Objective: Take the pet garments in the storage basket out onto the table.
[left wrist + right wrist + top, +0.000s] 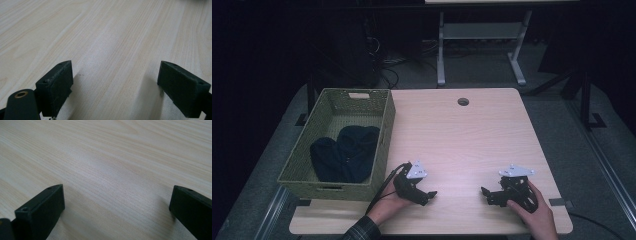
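High view shows your left claw [430, 195] resting low on the bench [462, 145] near its front edge, jaws apart with nothing between them; the left gripper view confirms this, bare wood grain running between the two black pads [56, 86]. Your right claw [484, 192] sits the same way a little to the right, well apart from the left, tips turned inward toward it, and the right gripper view has its jaws spread wide over bare wood too. Both look parked at rest rather than mid-reach. Outward to the left, the woven green basket [384, 135] stands on the bench's left side, and the dark blue cloth [344, 152] lies bundled inside it, near your left claw but walled off from it, so I judge a reach over the rim is needed.
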Demonstrator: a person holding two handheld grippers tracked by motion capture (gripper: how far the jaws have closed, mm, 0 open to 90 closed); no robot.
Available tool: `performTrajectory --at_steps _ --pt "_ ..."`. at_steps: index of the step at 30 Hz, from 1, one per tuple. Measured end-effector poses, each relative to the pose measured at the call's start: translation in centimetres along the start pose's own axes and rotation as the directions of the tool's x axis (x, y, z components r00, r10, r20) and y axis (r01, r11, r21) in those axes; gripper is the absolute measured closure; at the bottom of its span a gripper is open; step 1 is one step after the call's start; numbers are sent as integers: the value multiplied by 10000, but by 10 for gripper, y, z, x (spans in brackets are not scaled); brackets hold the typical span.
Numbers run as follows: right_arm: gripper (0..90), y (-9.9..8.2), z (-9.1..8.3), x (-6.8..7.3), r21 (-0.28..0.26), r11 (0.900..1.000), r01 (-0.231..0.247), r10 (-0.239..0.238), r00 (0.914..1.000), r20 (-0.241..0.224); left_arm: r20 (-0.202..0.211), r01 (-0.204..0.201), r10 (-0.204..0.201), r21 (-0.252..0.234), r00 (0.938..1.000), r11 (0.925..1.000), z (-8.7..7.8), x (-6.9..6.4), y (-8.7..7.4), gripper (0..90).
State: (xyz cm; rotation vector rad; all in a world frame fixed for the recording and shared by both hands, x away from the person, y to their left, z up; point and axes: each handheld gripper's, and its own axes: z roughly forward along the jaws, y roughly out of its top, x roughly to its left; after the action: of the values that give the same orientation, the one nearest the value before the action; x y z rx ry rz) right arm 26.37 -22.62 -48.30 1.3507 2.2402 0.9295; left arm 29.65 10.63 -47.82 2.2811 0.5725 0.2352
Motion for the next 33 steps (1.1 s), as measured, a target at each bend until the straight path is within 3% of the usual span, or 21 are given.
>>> performTrajectory --at_steps 14,20,33 --pt "0 0 0 0 1 10000 11 -11 10000 -3 91 464 -467 313 9989 9984 -2 3 7 133" --pt "0 0 0 0 1 10000 10 -10 10000 -4 243 756 -758 94 9968 9971 -6 4 13 135" --pt "0 0 0 0 -1 10000 5 -5 10000 2 226 584 -586 91 9980 9983 -14 4 23 135"
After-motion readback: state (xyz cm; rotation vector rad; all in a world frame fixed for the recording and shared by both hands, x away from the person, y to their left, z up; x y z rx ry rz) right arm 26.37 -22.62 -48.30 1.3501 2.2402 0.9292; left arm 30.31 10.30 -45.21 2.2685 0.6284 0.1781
